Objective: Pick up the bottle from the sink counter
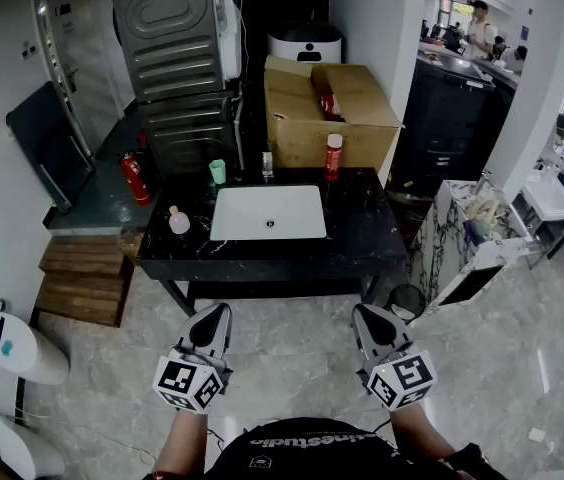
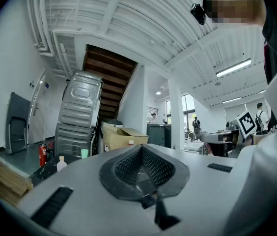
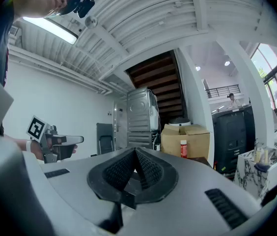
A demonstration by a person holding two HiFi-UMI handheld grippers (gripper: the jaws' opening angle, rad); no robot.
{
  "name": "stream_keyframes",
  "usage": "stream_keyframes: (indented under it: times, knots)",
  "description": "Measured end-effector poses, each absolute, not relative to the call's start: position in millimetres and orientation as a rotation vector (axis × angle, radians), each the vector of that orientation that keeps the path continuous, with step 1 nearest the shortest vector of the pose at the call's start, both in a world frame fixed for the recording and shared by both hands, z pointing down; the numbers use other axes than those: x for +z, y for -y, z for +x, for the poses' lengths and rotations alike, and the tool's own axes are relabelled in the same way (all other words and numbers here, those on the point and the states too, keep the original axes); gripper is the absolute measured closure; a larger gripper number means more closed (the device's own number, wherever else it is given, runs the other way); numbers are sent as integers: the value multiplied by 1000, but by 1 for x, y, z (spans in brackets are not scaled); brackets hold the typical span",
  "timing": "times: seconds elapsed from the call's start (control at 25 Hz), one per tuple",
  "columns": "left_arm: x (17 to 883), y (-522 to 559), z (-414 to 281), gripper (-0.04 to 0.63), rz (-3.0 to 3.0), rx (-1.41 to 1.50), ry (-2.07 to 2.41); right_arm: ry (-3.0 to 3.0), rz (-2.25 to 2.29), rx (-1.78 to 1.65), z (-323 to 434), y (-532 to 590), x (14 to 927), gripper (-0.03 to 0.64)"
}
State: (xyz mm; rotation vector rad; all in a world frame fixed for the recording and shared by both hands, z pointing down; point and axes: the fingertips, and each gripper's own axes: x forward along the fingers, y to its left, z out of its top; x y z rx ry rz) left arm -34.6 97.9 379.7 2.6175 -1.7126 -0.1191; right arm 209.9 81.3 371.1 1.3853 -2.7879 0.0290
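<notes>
A red bottle with a white cap [image 1: 333, 156] stands at the back of the black sink counter [image 1: 362, 233], right of the white basin [image 1: 268, 213]. It also shows in the right gripper view as the red bottle [image 3: 183, 149]. A small pink bottle [image 1: 179, 220] stands on the counter's left side, seen too as the pink bottle [image 2: 61, 163]. My left gripper [image 1: 216, 314] and right gripper [image 1: 368, 315] hang side by side over the floor, well short of the counter. Both are shut with nothing between their jaws.
A green cup [image 1: 218, 171] and a small clear jar [image 1: 267, 164] stand behind the basin. An open cardboard box [image 1: 327, 113] sits behind the counter, a fire extinguisher [image 1: 136, 178] to its left and wooden steps [image 1: 87, 278] at the left. People stand at the far right.
</notes>
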Motion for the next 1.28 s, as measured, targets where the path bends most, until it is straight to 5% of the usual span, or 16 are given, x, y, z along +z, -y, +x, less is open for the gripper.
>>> stream_keyframes:
  times: [1.28]
  knots:
    - [386, -99, -98, 583, 2601, -141, 1709, 2820, 1420, 72, 160, -77, 369, 578]
